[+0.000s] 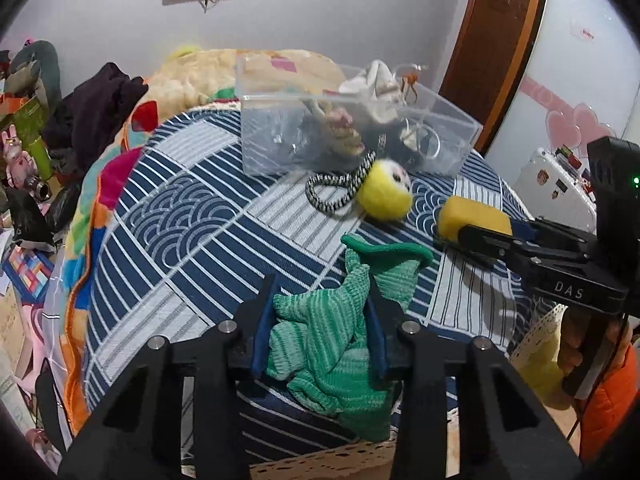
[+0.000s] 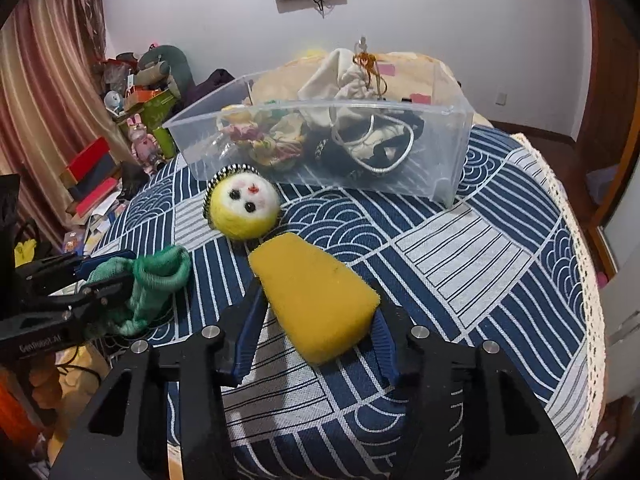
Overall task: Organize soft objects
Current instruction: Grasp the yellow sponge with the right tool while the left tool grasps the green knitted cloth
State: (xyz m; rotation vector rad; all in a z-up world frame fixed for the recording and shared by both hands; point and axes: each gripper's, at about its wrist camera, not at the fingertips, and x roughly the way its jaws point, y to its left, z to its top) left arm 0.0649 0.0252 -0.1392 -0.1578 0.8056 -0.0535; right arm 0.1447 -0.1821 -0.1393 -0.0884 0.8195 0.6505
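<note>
Over bed, left tongs (image 1: 320, 320) clamping green sock (image 1: 340, 344), right tongs (image 2: 316, 320) clamping sponge (image 2: 316, 300)

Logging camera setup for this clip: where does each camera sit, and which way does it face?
Left wrist: on the left gripper, facing along its fingers across the table to the bin; it grips the green cloth. The right gripper and hand show.
Right wrist: on the right gripper, facing the bin; it grips the sponge.
Shared: cloth, sponge, ball, bin.
</note>
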